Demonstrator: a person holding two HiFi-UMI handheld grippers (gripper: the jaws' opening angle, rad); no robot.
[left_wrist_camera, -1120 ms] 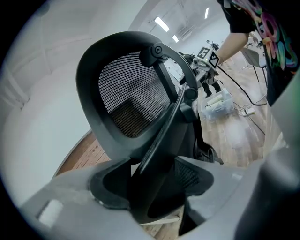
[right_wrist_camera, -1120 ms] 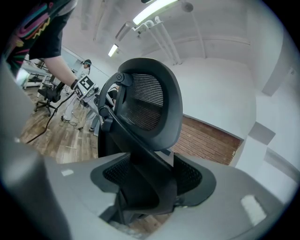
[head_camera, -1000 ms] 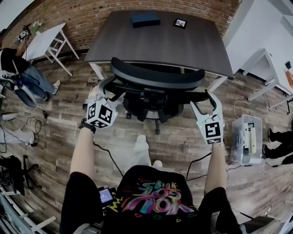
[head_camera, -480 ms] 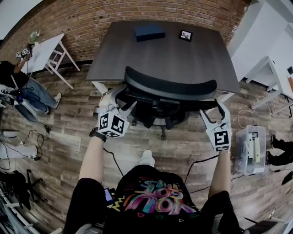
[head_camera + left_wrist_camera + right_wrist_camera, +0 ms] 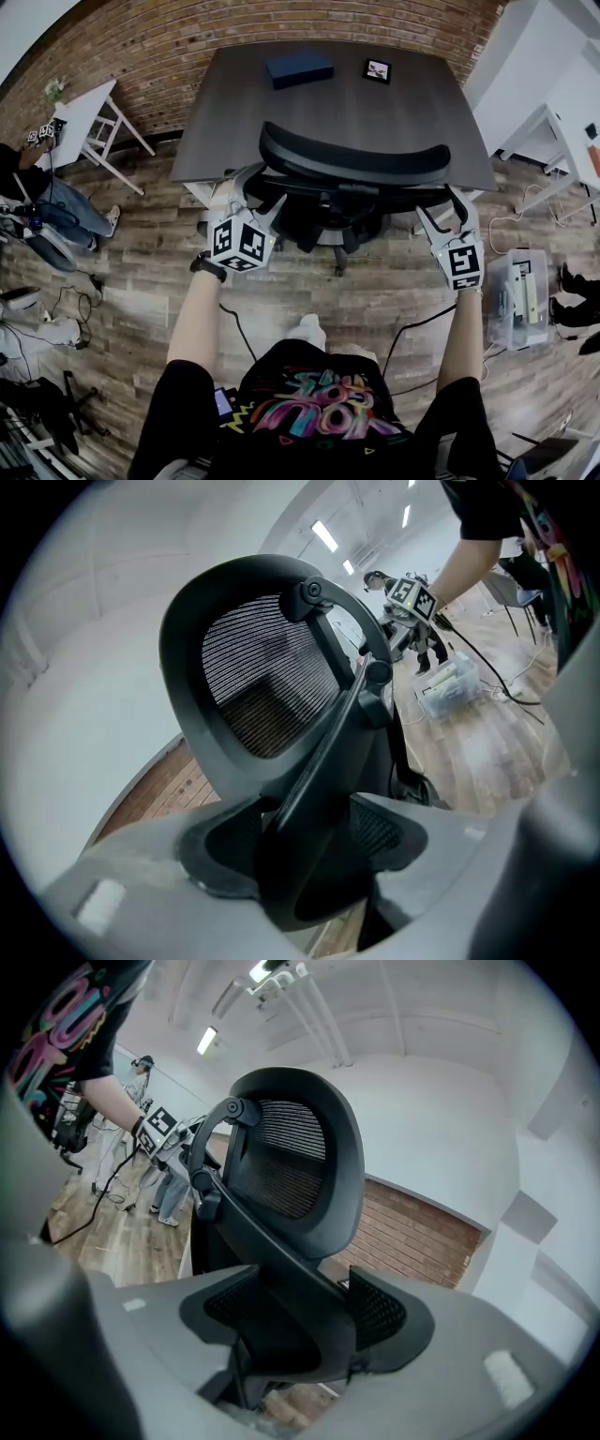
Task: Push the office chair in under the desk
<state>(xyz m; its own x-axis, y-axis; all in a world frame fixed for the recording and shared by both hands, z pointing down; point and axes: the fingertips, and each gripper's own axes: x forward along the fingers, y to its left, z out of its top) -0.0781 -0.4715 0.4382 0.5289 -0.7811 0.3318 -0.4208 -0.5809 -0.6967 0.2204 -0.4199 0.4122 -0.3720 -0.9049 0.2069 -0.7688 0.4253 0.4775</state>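
Observation:
The black office chair has a mesh backrest, and its top overlaps the near edge of the dark grey desk. My left gripper grips the chair's frame at the backrest's left side. In the left gripper view the black strut fills the gap between the pads of the left gripper. My right gripper holds the frame on the right side. The strut also sits between the pads of the right gripper. The seat and base are mostly hidden under the backrest.
A blue box and a small framed item lie at the desk's far edge by the brick wall. A white folding table and a seated person are at left. A clear plastic bin stands at right, with cables on the wood floor.
The chair has rolled forward toward the desk with both grippers on it. Its backrest now overlaps the desk's near edge, and the person has stepped forward behind it.

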